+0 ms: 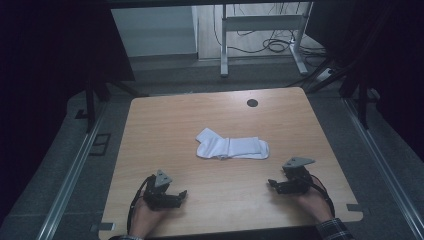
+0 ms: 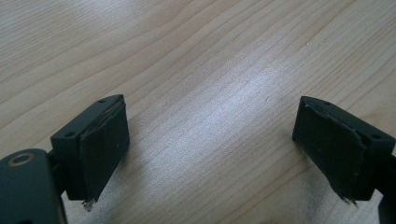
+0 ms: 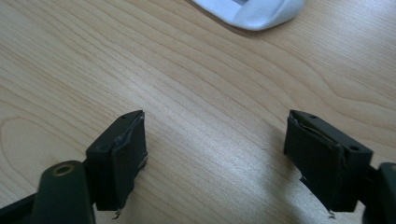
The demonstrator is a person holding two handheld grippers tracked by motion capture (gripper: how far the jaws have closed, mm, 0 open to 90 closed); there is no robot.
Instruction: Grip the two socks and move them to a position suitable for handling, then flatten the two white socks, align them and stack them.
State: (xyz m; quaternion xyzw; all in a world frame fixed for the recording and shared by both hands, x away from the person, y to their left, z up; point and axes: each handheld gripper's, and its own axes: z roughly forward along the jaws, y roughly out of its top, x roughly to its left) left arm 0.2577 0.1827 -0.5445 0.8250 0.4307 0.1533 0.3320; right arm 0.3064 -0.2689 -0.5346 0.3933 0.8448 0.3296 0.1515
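White socks (image 1: 232,147) lie flat in a pile at the middle of the wooden table (image 1: 165,125). My left gripper (image 1: 180,195) rests near the front left edge, held by a hand, its jaws pointing right. In the left gripper view its jaws (image 2: 210,140) stand wide apart over bare wood, with nothing between them. My right gripper (image 1: 272,184) sits near the front right, jaws pointing left. In the right gripper view it (image 3: 215,154) is open over bare wood, and a sock's rounded end (image 3: 254,11) shows at the top edge, well clear of the pads.
A round black hole (image 1: 252,103) sits near the table's far edge. Beyond the table stand a white desk frame (image 1: 260,30) and cables on the floor. Dark stands flank the table on both sides.
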